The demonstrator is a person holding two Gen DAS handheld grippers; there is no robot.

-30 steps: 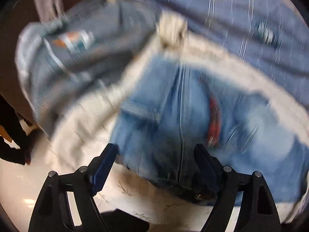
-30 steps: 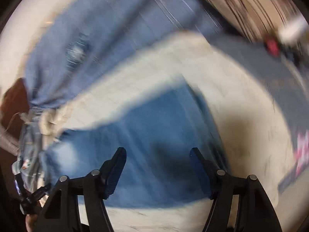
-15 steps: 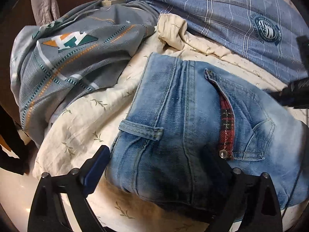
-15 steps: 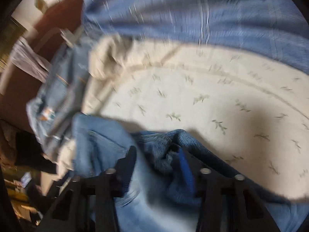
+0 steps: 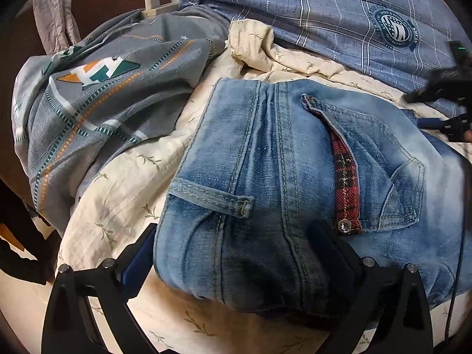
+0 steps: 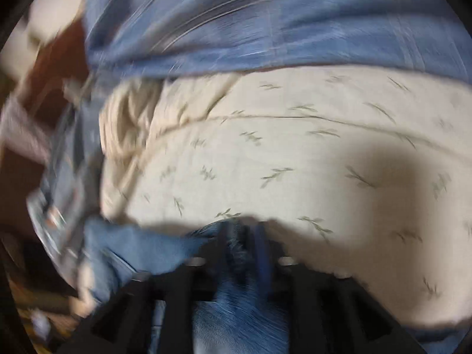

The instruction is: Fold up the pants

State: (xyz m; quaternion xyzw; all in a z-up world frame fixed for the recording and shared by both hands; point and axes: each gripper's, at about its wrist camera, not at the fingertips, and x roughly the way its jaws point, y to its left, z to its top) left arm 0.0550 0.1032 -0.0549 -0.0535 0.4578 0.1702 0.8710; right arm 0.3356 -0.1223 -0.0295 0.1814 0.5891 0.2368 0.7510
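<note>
The blue jeans (image 5: 280, 183) lie folded on a cream leaf-print sheet (image 5: 124, 183), with a back pocket and red plaid lining showing. My left gripper (image 5: 236, 253) is open, its jaws wide on either side of the jeans' waistband end. My right gripper (image 6: 242, 244) is shut on a bunch of the denim (image 6: 236, 309); this view is blurred. The right gripper also shows at the right edge of the left wrist view (image 5: 448, 106).
A grey patterned pillow (image 5: 97, 103) lies at the left and a blue plaid quilt (image 5: 339, 20) at the back. A white charger (image 5: 152, 1) and cable rest by the dark headboard. The sheet (image 6: 295, 153) spreads ahead of the right gripper.
My right gripper has closed tighter on the denim and is moving. My left gripper stays open and has edged closer over the waistband.
</note>
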